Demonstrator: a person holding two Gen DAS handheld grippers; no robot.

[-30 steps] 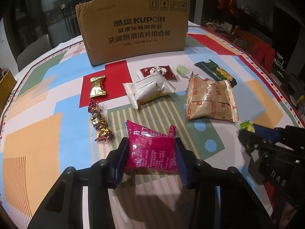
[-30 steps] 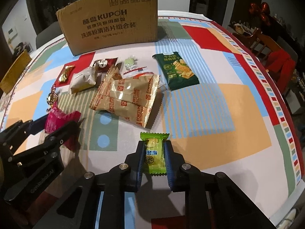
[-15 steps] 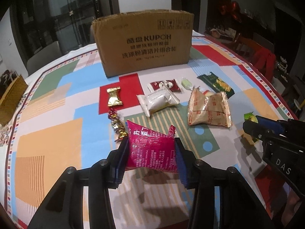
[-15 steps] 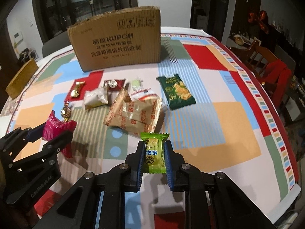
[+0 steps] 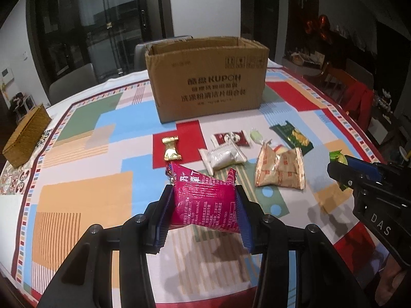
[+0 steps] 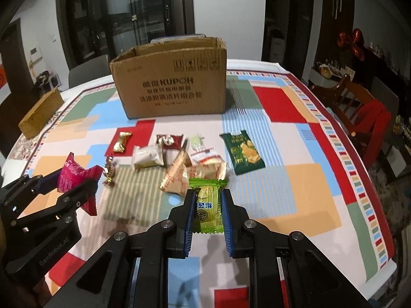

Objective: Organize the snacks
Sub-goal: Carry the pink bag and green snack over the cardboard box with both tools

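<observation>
My left gripper [image 5: 204, 202] is shut on a magenta snack packet [image 5: 205, 205] and holds it well above the table; it also shows in the right wrist view [image 6: 74, 177]. My right gripper [image 6: 206, 205] is shut on a small green snack packet [image 6: 207, 205], also raised; its green tip shows in the left wrist view [image 5: 336, 155]. An open cardboard box [image 5: 208, 79] stands at the far side [image 6: 172, 82]. Several snacks lie between: a gold candy [image 5: 171, 148], a white packet [image 5: 223, 155], tan biscuit packs [image 5: 280, 172] and a dark green packet [image 6: 242, 152].
A woven box [image 5: 27, 134] sits at the table's far left edge. Small foil candies [image 6: 109, 173] lie by the left gripper. Chairs stand behind the table and a wooden chair with red cloth [image 6: 370, 118] at the right.
Both grippers have risen and pulled back with their packets; the box's open top now shows and the snacks on the table look farther away.
</observation>
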